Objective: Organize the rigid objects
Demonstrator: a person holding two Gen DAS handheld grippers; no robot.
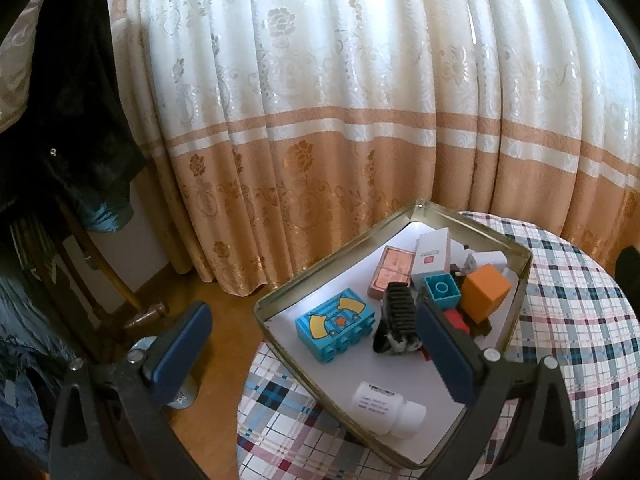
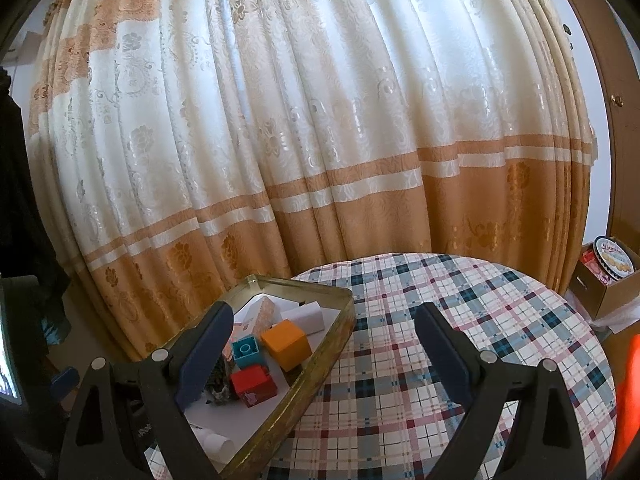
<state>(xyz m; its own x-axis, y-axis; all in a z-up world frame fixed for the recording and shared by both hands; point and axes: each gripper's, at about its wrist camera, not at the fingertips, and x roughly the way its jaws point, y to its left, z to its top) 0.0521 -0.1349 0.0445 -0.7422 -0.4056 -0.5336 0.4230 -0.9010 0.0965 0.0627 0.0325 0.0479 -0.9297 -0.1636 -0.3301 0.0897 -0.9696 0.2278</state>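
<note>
Your left tool (image 1: 312, 344) is spread wide above a shallow gold tin (image 1: 520, 276) on the plaid tabletop (image 1: 568, 320), empty. Inside lie a blue toy brick (image 1: 334, 330), orange cube (image 1: 486, 292), white bottle (image 1: 386, 408). Your right tool (image 2: 324, 344) gapes too.

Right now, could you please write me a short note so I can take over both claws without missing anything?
Left claw: open, empty, over the tin's near-left edge.
Right claw: open, empty, over the tin's right wall and the plaid tabletop.
In the metal tin: blue brick, orange cube, red block, white bottle, black comb, small boxes.
Done: everything visible is in the tin.
Left: nothing loose is visible on the table.
</note>
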